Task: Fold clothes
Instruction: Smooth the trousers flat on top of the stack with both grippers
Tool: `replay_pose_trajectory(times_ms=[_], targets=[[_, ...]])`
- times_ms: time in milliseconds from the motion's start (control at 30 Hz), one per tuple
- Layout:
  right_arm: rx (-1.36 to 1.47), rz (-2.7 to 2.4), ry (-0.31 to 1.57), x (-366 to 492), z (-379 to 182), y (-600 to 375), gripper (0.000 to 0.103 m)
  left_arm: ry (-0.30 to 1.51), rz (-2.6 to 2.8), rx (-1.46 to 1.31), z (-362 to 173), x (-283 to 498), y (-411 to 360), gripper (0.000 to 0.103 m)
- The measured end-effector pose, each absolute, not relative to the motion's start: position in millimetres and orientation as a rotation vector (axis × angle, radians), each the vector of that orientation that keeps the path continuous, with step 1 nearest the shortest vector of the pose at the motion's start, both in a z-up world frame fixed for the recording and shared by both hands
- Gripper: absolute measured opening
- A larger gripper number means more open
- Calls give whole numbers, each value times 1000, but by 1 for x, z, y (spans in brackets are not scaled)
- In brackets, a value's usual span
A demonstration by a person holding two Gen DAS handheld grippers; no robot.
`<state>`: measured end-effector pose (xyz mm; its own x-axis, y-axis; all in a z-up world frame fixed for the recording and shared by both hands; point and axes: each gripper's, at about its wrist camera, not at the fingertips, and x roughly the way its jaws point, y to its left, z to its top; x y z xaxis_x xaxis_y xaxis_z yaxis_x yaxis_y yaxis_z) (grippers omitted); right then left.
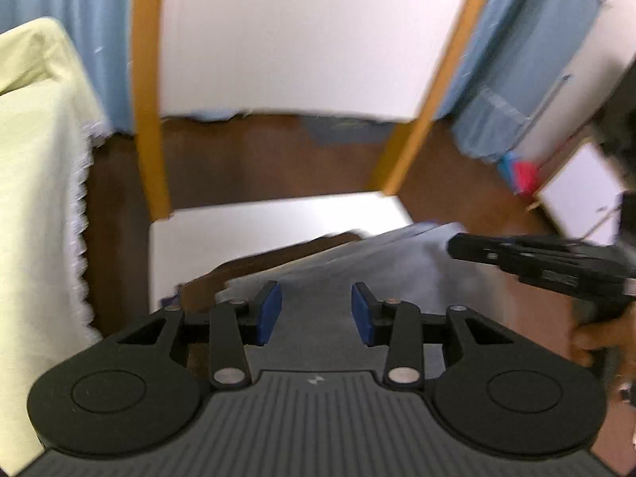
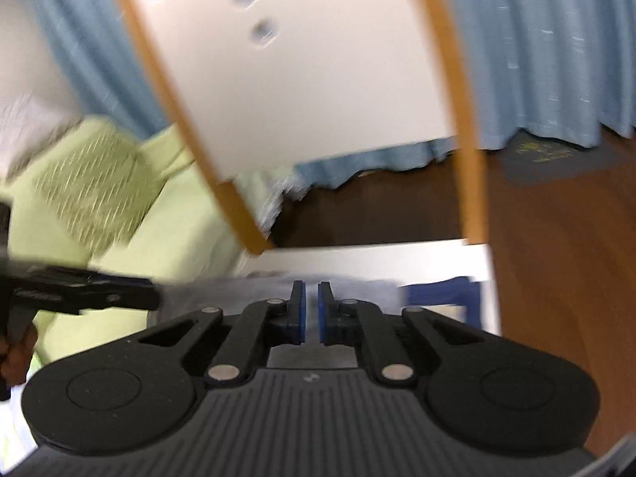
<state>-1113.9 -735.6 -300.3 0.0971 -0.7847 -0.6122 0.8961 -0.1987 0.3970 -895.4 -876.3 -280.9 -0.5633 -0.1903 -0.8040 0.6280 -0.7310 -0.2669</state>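
Left wrist: grey cloth (image 1: 314, 298) lies under the part-open left claw (image 1: 317, 312).

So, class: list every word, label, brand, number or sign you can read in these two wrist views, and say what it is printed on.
No readable text.
Small pale mark on the left gripper body: a logo, no letters legible.
The same mark on the right gripper: blurred.
Yellowish print on the dark mat: too blurred to read.

Both views are smeared by motion blur. The grey garment (image 1: 357, 262) is hidden at its near end behind the left gripper (image 1: 317, 310). Whether cloth is pinched between the right gripper (image 2: 312, 310) fingers cannot be told. The pale green cloth (image 1: 35, 183) is cut off at the left edge.
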Motion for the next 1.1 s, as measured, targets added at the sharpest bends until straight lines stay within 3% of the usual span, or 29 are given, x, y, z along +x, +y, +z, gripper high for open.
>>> replay_pose_trajectory(times_ms=[133,200,267,300,533,767,867,1100], targets=[[930,-1552,265,-1107,-325,-754,5,768,-2231,1081,-301,-898,-888,47],[988,-1578,217,-1115,-334,-754,2,788,-2168,1085,-305,-893,-893,57],[992,-1599,193,-1119,-329,-751,4,864,-2143,1050,-304,-883,-899,57],[947,-1634,197,-1119,-318,-743,9,859,-2144,1023,-297,-876,-897,55],[865,-1693,186,-1103,-276,-676,15,595,-2408,1054,-250,-845,-819,52],[869,-1585,291,-1046,-291,-640,14,490,-2445,1220,-303,-852,-788,56],[879,-1596,383,-1042,-312,-643,9,531,-2432,1169,-301,-846,-795,54],[828,-1624,370,-1032,-288,-618,13,501,-2356,1238,-304,-837,-786,53]])
